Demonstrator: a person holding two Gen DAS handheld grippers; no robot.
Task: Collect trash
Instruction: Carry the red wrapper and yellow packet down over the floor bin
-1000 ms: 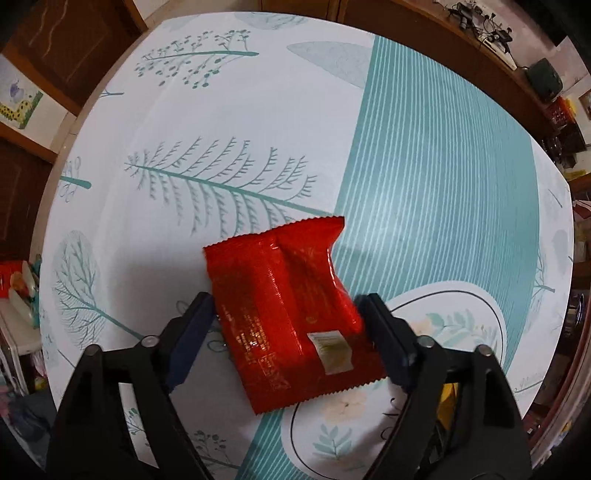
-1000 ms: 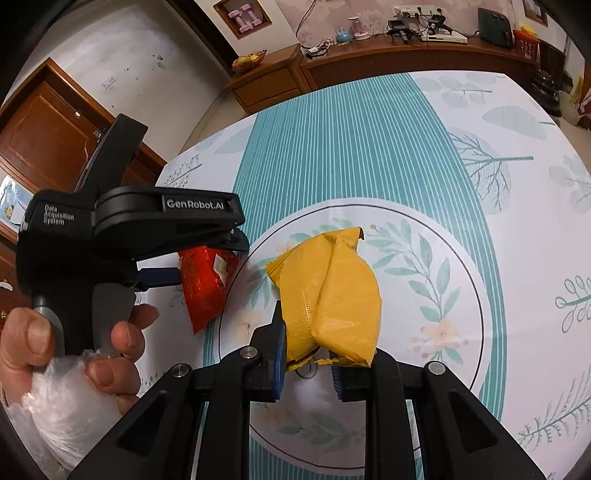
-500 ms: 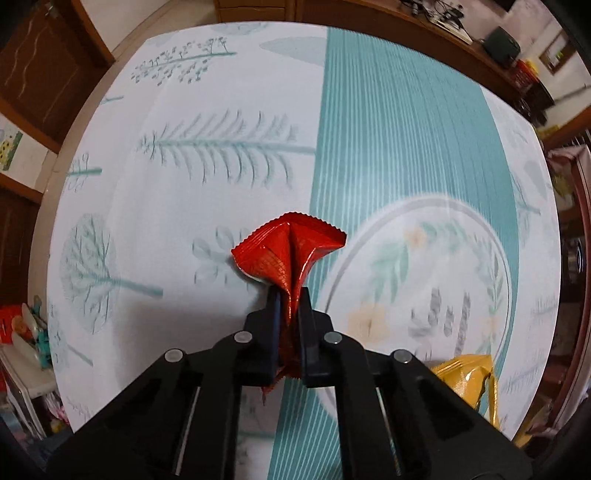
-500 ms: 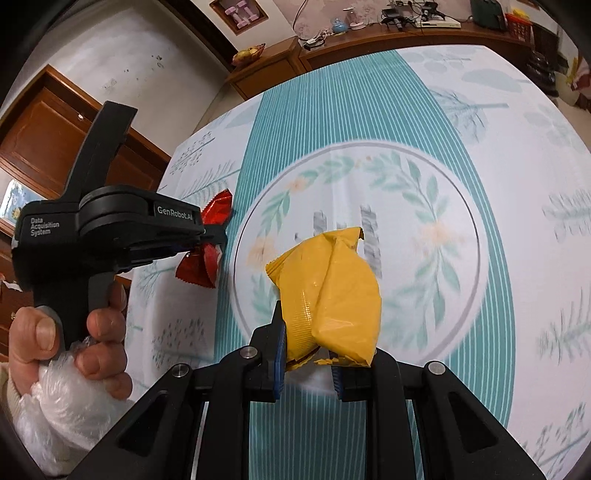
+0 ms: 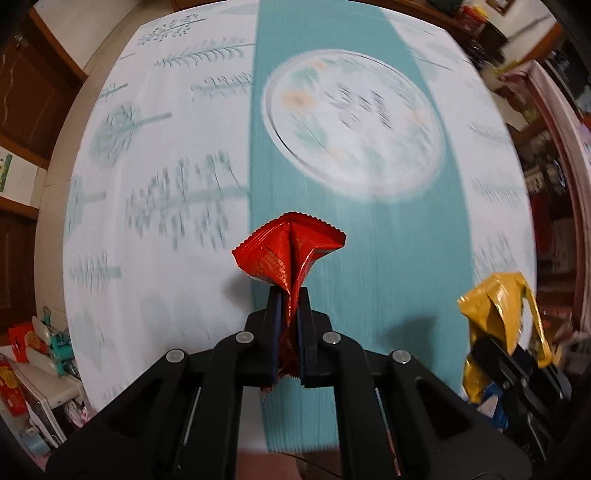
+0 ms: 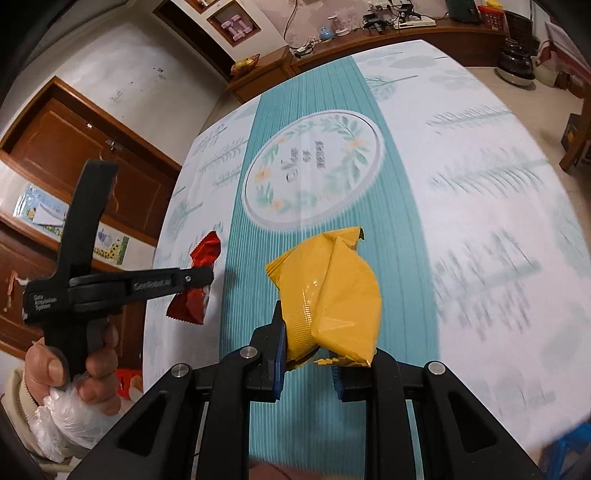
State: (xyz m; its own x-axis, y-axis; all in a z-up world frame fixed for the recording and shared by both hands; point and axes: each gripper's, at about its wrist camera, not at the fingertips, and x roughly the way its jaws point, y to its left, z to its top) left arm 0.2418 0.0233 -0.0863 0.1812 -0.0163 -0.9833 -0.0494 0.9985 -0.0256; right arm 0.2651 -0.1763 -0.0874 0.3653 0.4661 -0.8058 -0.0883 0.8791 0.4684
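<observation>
Round table (image 5: 166,206) under a white-and-teal printed cloth, filling most of both views; teal stripe down the centre, circular wreath print at upper centre-right of the left wrist view and at upper centre of the right wrist view; cloth detail smeared by motion blur; wooden cabinets (image 6: 85,155) at left of the right wrist view, a cluttered sideboard (image 6: 388,26) along its top edge. Left gripper (image 5: 289,306) at lower centre of its own view, jaws pressed together on the red wrapper (image 5: 291,251), pinched flat at its middle, its crimped end fanned out above the fingertips, clear of the cloth; same gripper (image 6: 207,277) seen side-on at left of the right wrist view, red wrapper (image 6: 205,251) protruding above and below the fingers, a hand (image 6: 70,369) on the handle at lower left, a crumpled clear plastic bag (image 6: 62,417) tucked under that hand. Right gripper (image 6: 309,350) at lower centre of its own view, jaws clamped on the lower edge of the yellow packet (image 6: 332,295), packet standing puffed above the fingertips, off the table; same gripper (image 5: 506,365) at lower right of the left wrist view, yellow packet (image 5: 498,306) crumpled above it.
</observation>
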